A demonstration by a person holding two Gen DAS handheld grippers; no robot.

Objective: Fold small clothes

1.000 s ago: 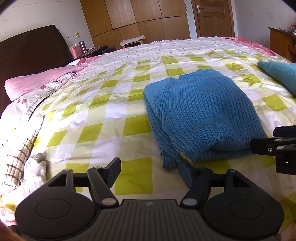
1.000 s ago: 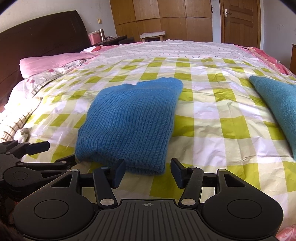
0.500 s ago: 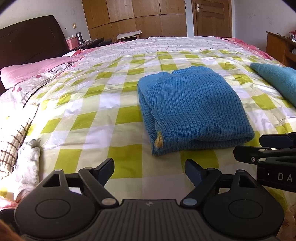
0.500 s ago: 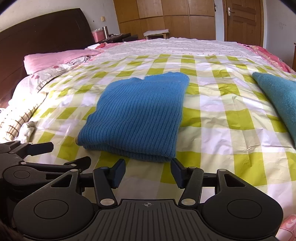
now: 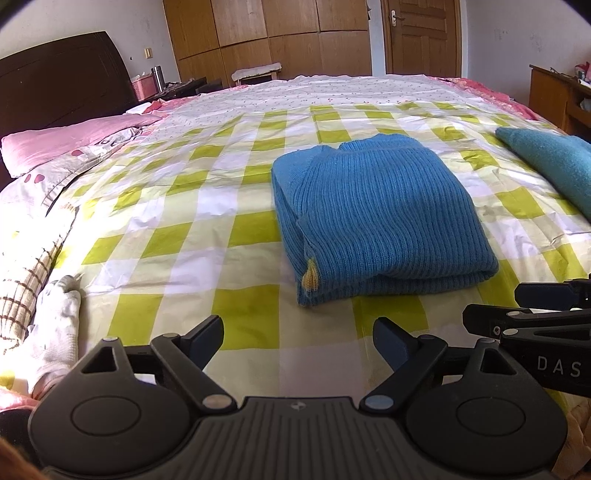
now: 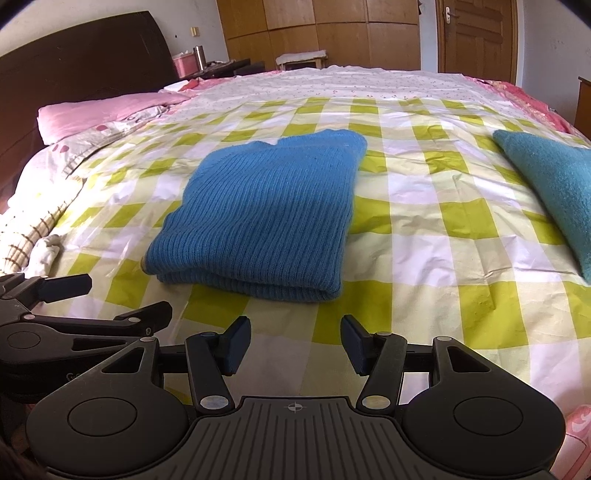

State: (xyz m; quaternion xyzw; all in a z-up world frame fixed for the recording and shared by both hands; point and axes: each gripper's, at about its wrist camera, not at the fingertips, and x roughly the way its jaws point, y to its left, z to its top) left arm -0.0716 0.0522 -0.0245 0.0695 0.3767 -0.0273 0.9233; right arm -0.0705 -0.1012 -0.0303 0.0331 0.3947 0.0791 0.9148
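On the bed (image 5: 236, 155), spread with a green-and-white checked sheet, a blue ribbed sweater (image 5: 376, 218) lies folded into a thick rectangle, its folded edge nearest the cameras and a small yellow tag showing at its near left corner in the left wrist view. The left hand-held gripper (image 5: 297, 338) hangs over the sheet just short of the sweater's near edge; its jaws have just been opening and now stand wide apart with only bare sheet between them, touching nothing. The right hand-held gripper (image 6: 295, 341) sits just beside it, on its right, also short of the sweater's near edge, with its jaws parted about halfway and nothing between its pads. Each gripper shows at the edge of the other's view. A teal knitted garment (image 6: 554, 199) lies well apart to the right of the sweater. A pink pillow (image 5: 70, 142) rests to the left against the dark headboard (image 5: 66, 77), and a white sock-like piece of cloth (image 5: 55, 332) lies at the near left edge of the bed. Wooden wardrobes (image 5: 266, 33) and a door (image 5: 421, 37) stand beyond the far end of the bed.
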